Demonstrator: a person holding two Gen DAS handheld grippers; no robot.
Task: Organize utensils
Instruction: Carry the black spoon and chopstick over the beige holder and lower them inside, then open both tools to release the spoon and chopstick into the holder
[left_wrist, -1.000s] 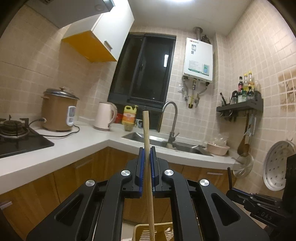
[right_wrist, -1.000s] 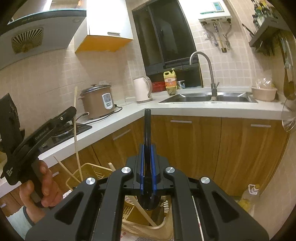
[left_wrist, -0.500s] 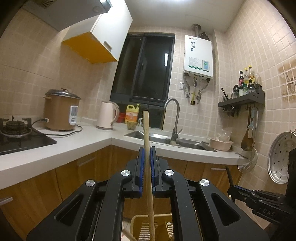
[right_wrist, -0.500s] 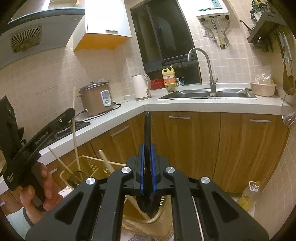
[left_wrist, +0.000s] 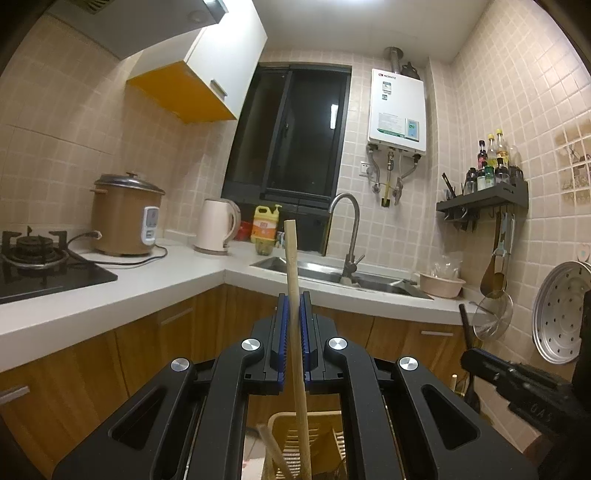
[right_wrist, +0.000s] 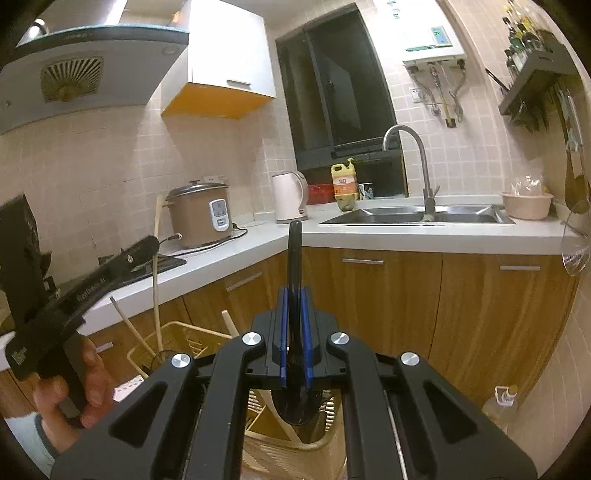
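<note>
The left gripper (left_wrist: 294, 314) has its blue fingers (left_wrist: 281, 332) pressed tight on a long wooden stick (left_wrist: 293, 295). The stick stands almost straight up, and its lower end goes down into the yellow basket (left_wrist: 321, 428) that sits low in front of the wooden cupboards (right_wrist: 388, 295). The right gripper (right_wrist: 294, 314) squeezes a black spoon (right_wrist: 294, 266) between its fingers (right_wrist: 306, 332). The spoon's handle points up and its round bowl hangs down just above the basket (right_wrist: 177, 332). More wooden sticks (right_wrist: 157, 280) lean in the far side of the basket, and a thicker one (right_wrist: 231, 325) pokes up near the middle. A bare hand (right_wrist: 85, 387) grips the black handle of the left gripper (right_wrist: 147, 245), which is above the basket on its left side. Behind the basket runs the white table (left_wrist: 166, 273) with a brown rice cooker (left_wrist: 125, 214), a pale kettle (left_wrist: 216, 225) and a yellow bottle (left_wrist: 265, 229) on it. The sink (left_wrist: 332, 273) with its tall tap (left_wrist: 345, 229) is set into the table, past the corner from the kettle. A pink bowl (left_wrist: 441, 284) sits on the table right of the sink. A white heater box (left_wrist: 397, 110) hangs on the wall above the tap.
</note>
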